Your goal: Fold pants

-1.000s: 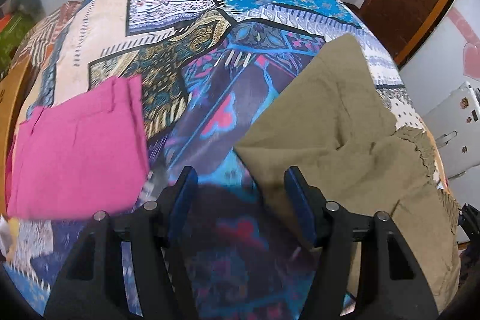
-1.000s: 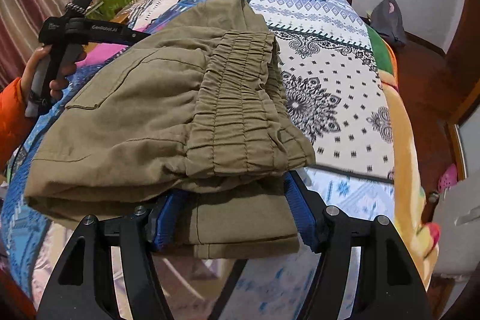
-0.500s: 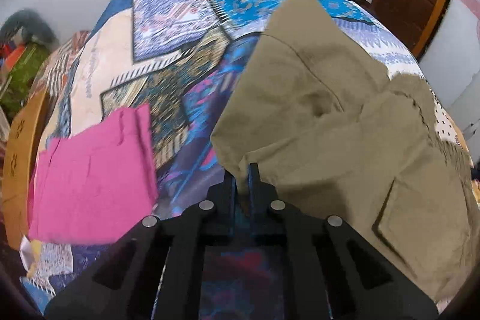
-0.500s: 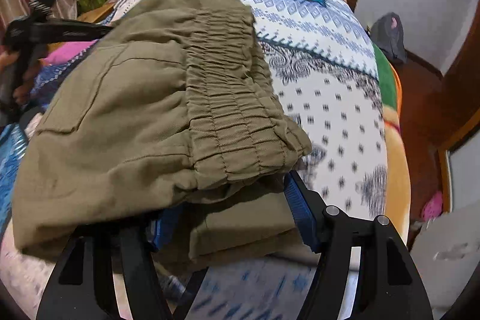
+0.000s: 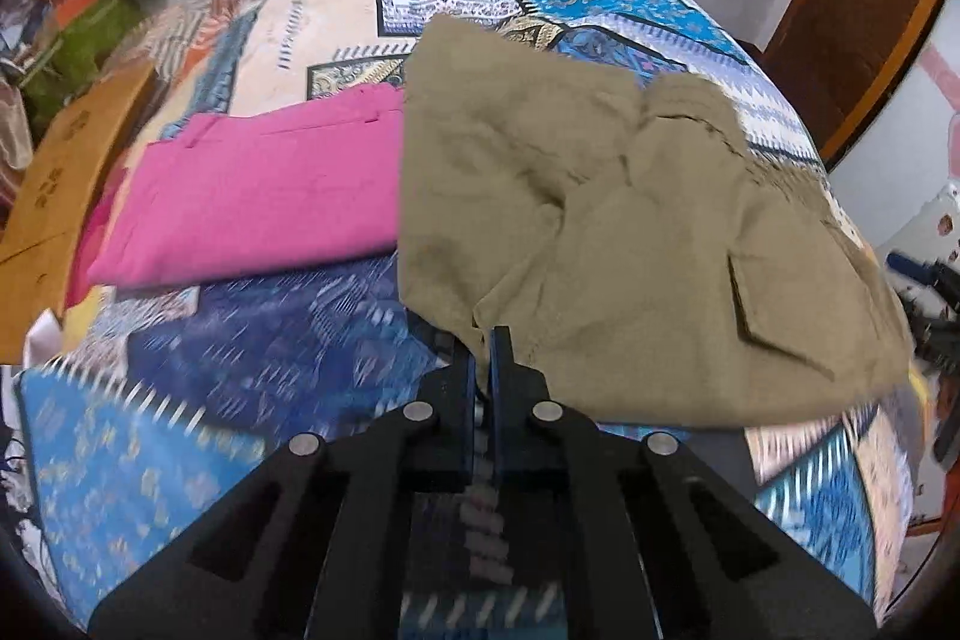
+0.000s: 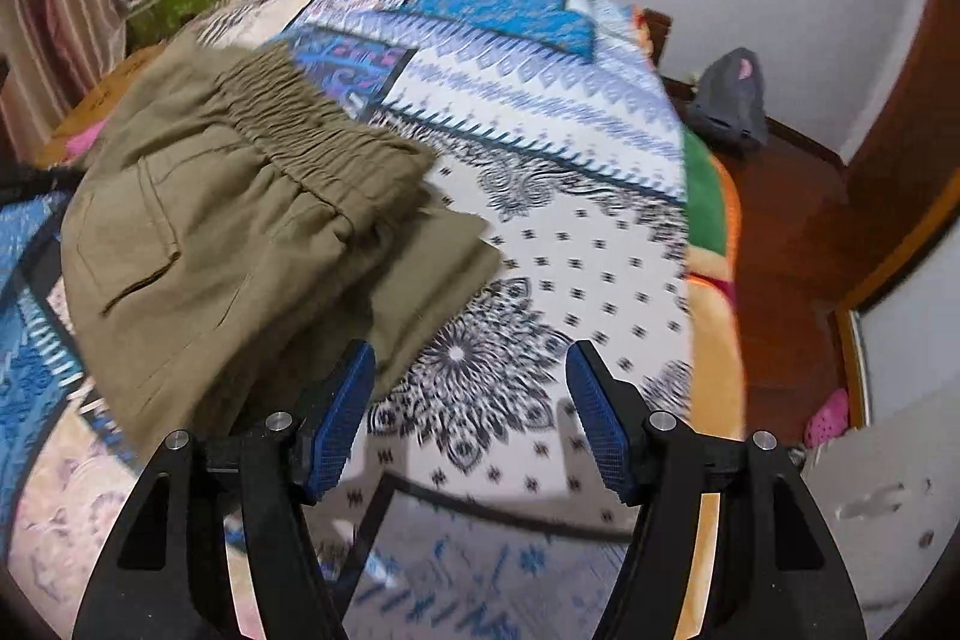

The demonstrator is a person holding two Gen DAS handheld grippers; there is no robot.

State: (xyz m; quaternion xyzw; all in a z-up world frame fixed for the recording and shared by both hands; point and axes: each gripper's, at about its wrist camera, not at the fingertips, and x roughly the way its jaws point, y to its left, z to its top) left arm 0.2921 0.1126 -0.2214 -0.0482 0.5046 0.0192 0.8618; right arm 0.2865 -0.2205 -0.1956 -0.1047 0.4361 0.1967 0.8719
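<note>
Left gripper (image 5: 483, 340): fingers pinched together on a near edge of the folded olive-green cotton pants (image 5: 630, 244), cloth bunching ahead and right of the fingertips. Folded magenta fabric garment (image 5: 252, 196) lies ahead-left, touching the pants' left edge. Both sit on the bed's patchwork blue-patterned bedspread (image 5: 240, 388).

Right gripper (image 6: 471, 388): fingers spread wide, holding nothing. Pants (image 6: 228, 220) lie ahead-left, elastic waistband up, lower edge just beside the left fingertip (image 6: 354, 370). Bedspread (image 6: 540, 280) between the fingers.
</note>
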